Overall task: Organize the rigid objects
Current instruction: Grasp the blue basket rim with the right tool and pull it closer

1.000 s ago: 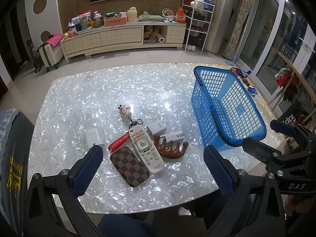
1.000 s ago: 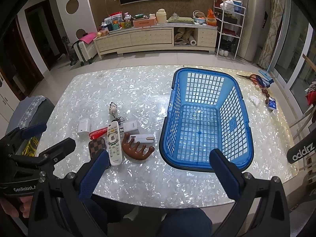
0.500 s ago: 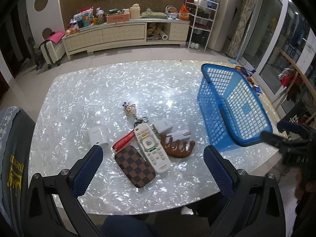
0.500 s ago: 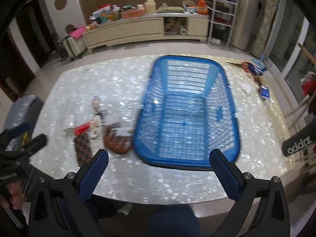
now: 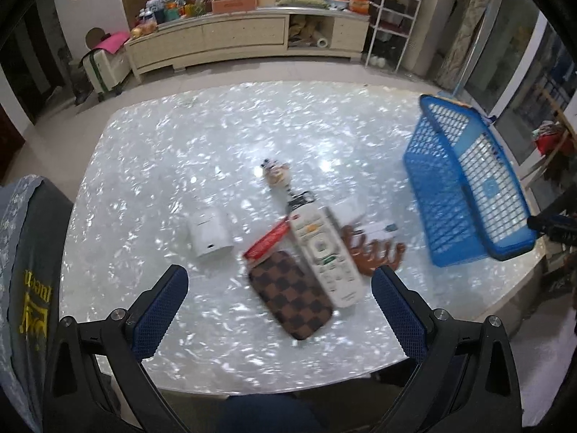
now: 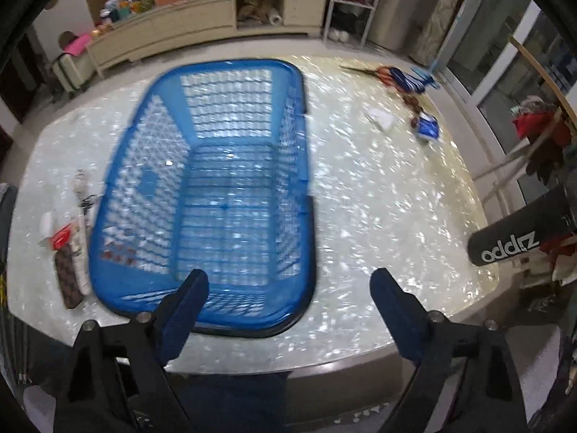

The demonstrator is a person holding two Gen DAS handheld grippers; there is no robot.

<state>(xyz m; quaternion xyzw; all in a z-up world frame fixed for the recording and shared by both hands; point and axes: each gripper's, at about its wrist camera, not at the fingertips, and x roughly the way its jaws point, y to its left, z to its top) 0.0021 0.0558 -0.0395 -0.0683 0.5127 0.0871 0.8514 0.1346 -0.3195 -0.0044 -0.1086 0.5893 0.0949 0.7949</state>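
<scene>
A cluster of small objects lies on the pearly white table (image 5: 216, 137): a brown checkered case (image 5: 290, 296), a white remote (image 5: 326, 252), a brown wooden comb (image 5: 375, 252), a red tag (image 5: 267, 241), a white box (image 5: 211, 236), a keychain figure (image 5: 274, 173). My left gripper (image 5: 279, 310) is open above the table's near edge, just short of the case. The empty blue basket (image 6: 216, 187) stands to the right. My right gripper (image 6: 288, 310) is open above the basket's near rim.
Scissors and small items (image 6: 400, 75) lie at the table's far right corner, with a blue packet (image 6: 427, 126). A grey chair back (image 5: 25, 252) is at the left. A cabinet (image 5: 234, 39) stands beyond the table.
My left gripper has moved left and closer to the object cluster. My right gripper has swung right, so the basket now sits left of centre in its view.
</scene>
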